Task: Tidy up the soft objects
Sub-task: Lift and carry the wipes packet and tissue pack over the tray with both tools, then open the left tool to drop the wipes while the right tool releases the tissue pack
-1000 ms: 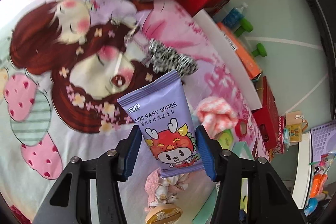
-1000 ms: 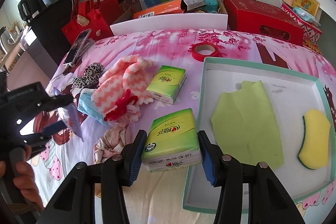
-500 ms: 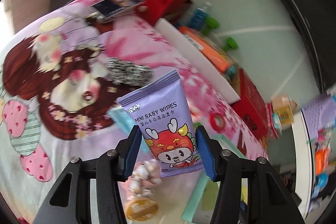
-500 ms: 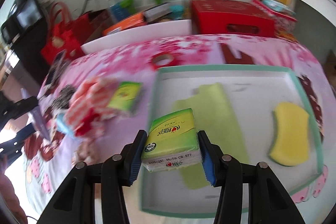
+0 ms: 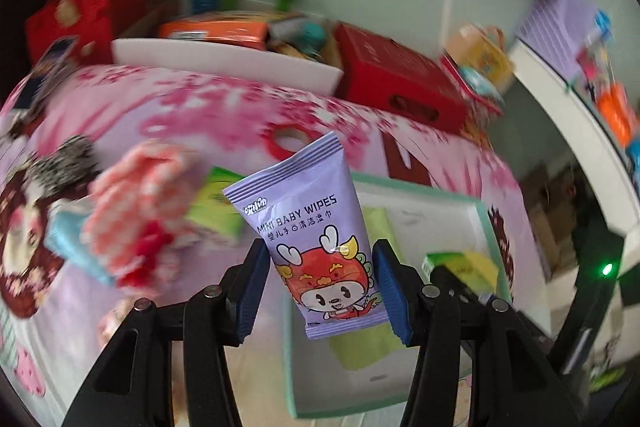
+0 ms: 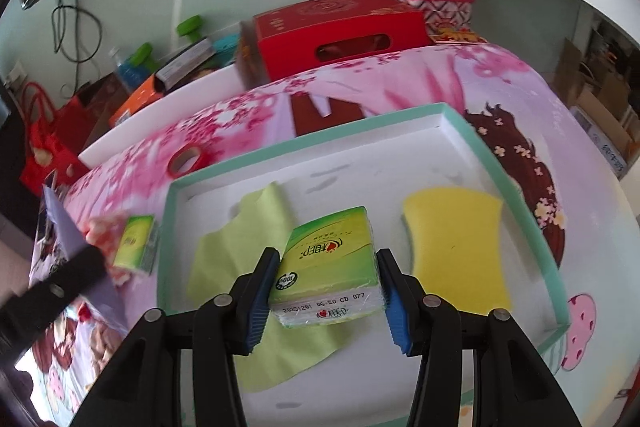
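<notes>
1. A shallow white cardboard tray with a mint-green rim [image 6: 516,187] lies on the pink floral bedsheet [image 6: 400,79]. In it are a flat lime-green cloth [image 6: 240,247] towards its left edge and a curved yellow sponge [image 6: 456,247] towards its right edge.
2. The right gripper [image 6: 327,291] is clamped partway closed on a green plastic-wrapped tissue pack [image 6: 326,267], held above the tray's middle.
3. The left gripper [image 5: 320,291] pinches a purple foil baby-wipes packet [image 5: 316,227] upright over the tray's left rim.
4. A second green tissue pack [image 6: 136,243] lies on the sheet, just outside that rim.
</notes>
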